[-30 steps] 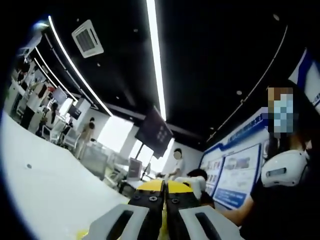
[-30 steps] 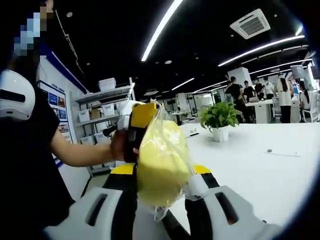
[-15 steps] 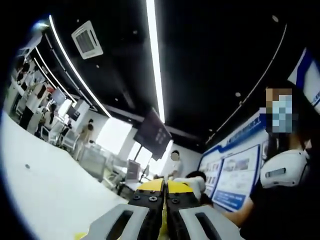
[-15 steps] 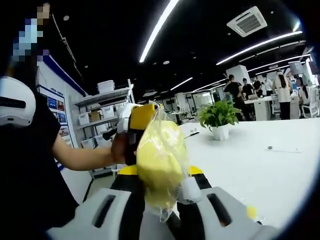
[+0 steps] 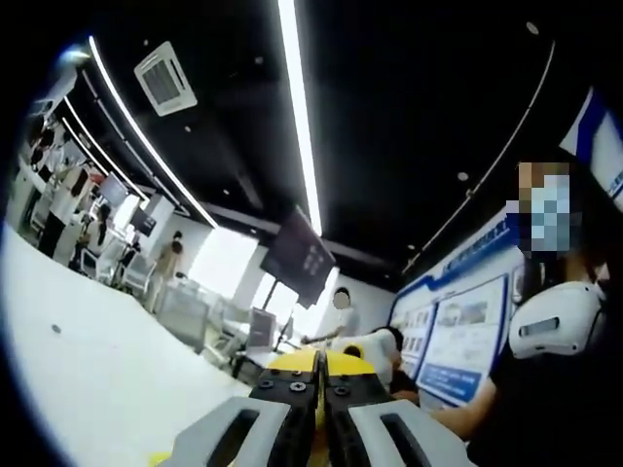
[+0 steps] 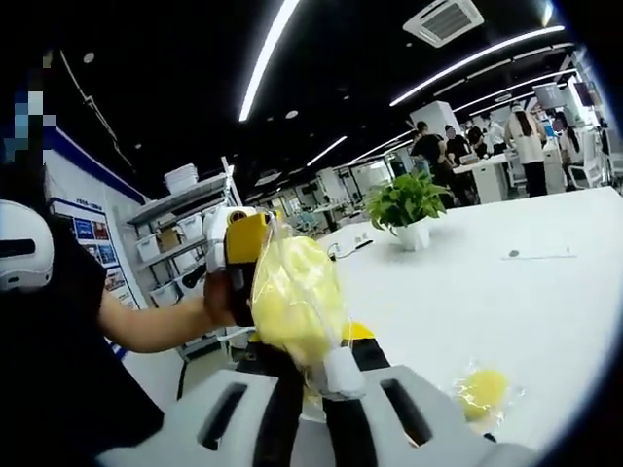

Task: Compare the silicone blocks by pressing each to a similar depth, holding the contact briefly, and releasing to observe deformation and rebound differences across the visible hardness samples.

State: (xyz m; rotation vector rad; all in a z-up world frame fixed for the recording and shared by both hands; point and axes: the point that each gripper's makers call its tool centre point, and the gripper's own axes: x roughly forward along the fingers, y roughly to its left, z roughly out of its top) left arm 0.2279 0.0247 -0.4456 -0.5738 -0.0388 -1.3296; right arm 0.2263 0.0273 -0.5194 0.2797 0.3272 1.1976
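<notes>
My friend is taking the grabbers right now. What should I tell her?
Right gripper: jaws nearly shut, pinching a yellow block in a clear bag, held up off the white table.
Left gripper: jaws look shut with nothing between them. It also shows in the right gripper view, behind the bag.
A second bagged yellow block lies on the table to the right of the right gripper.
A potted plant stands further back.
Done: a squeeze on the held block is under way.
Left: release it and watch the rebound, then press the one on the table about as deep.
</notes>
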